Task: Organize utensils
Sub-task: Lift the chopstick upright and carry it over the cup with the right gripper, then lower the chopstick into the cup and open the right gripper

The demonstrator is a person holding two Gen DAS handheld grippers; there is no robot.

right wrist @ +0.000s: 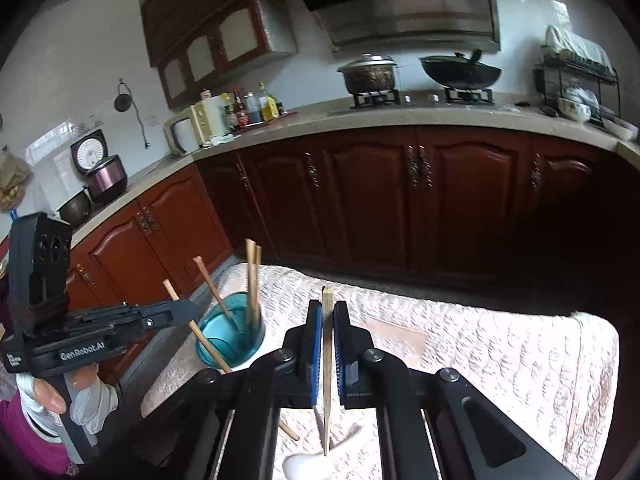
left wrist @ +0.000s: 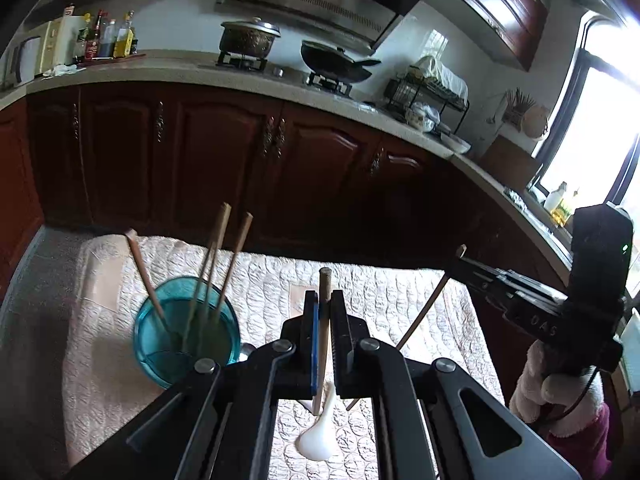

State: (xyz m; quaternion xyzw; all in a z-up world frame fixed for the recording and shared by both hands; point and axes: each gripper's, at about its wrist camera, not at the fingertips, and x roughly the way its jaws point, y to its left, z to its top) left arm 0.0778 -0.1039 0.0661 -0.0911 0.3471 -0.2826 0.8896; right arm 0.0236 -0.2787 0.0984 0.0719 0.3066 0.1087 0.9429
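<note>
left claw (left wrist: 325, 312) is closed down on one chopstick (left wrist: 322, 332), held near upright, blunt end poking above the jaws, thin end hanging just above the quilted cloth (left wrist: 380, 292). right claw (right wrist: 327, 344) is likewise pinched onto a second chopstick (right wrist: 327, 364), upright, tip low near the cloth. teal cup (left wrist: 188, 344) sits on the cloth to the left of both claws, three chopsticks (left wrist: 218, 264) already leaning in it. a white ceramic spoon (left wrist: 318, 436) lies flat on the cloth below the left claw, not picked up. handling: the sticks look like wood or bamboo, so light and stiff, no crush risk, but round and narrow, so they can pivot or slide between the pads if the grip is off-centre. both grips sit in the upper part, leaving a long tail below; good for dropping tip-first into the cup, worse for swing. the cup looks like thin, light plastic, so a stick knocking the rim or the leaning sticks could tip it. the spoon is the fragile, slippery one; i'd take it by the handle, though it lies low on soft cloth.
</note>
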